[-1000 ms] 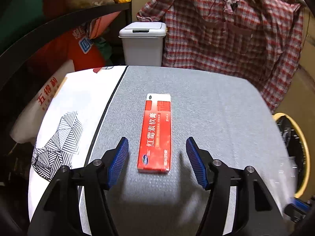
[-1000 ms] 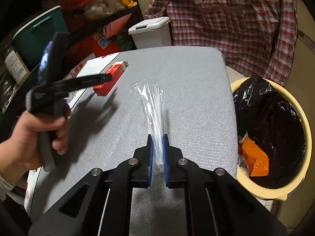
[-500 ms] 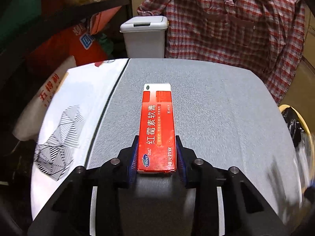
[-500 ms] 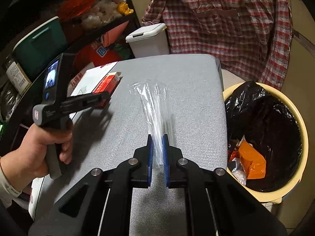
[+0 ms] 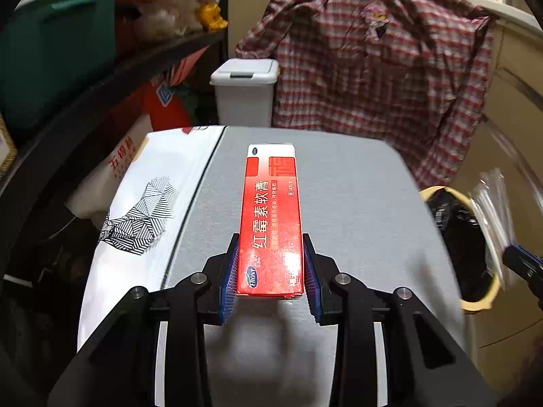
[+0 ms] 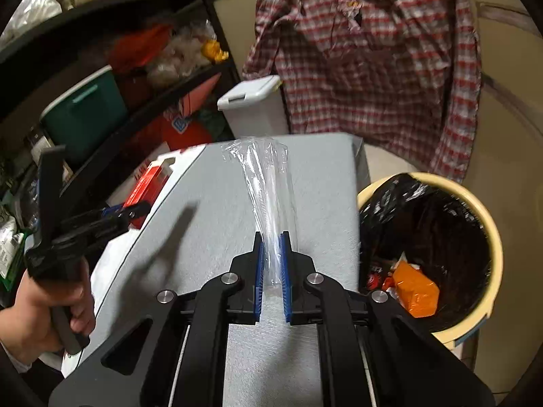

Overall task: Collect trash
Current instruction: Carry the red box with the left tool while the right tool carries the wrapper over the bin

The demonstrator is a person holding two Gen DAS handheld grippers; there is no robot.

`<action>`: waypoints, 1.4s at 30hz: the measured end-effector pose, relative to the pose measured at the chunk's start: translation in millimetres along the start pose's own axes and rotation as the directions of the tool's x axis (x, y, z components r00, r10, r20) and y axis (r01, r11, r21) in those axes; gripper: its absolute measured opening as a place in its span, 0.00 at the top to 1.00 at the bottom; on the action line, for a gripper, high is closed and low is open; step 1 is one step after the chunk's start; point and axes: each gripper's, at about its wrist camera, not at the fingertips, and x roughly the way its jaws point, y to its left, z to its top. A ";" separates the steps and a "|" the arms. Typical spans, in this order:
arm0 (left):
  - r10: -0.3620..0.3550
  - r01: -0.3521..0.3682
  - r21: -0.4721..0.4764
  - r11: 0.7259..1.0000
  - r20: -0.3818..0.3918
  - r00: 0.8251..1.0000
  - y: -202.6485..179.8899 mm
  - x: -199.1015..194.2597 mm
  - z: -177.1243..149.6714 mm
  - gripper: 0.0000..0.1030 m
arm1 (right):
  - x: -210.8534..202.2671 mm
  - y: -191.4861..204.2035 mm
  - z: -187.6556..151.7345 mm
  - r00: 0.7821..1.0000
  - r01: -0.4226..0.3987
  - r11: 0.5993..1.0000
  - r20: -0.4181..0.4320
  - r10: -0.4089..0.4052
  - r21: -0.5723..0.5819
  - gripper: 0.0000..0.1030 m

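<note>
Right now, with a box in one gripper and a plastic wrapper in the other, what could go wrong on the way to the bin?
The left gripper pinches only the near end of the red box, so it could pivot or slip out. The clear wrapper in the right gripper is thin and floppy and might slide free or drape over the bin rim instead of dropping inside.

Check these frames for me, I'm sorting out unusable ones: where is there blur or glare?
Left wrist: red box sharp with mild glare; clear wrapper and right gripper smeared at the edge. Right wrist: wrapper readable; left gripper slightly blurred.
</note>
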 end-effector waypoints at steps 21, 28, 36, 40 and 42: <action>-0.194 0.181 0.131 0.975 0.100 0.976 -146.7 -66.5 14.4 0.67 | -90.4 -102.7 40.0 0.968 0.155 0.982 0.184 -0.173 0.108 0.91; -0.240 0.223 0.168 0.960 0.093 0.966 -184.0 -63.8 19.9 0.67 | -93.9 -131.2 47.7 0.965 0.186 0.975 0.162 -0.204 0.122 0.91; -0.277 0.257 0.224 0.940 0.066 0.958 -224.3 -49.2 24.3 0.67 | -86.3 -146.2 47.2 0.968 0.185 0.970 0.140 -0.208 0.158 0.91; -0.291 0.275 0.236 0.932 0.038 0.956 -238.8 -36.4 28.0 0.67 | -85.3 -147.3 50.4 0.968 0.179 0.970 0.148 -0.203 0.163 0.91; -0.292 0.276 0.244 0.930 0.031 0.956 -245.9 -31.4 28.9 0.67 | -84.5 -148.3 49.2 0.969 0.175 0.970 0.147 -0.200 0.168 0.91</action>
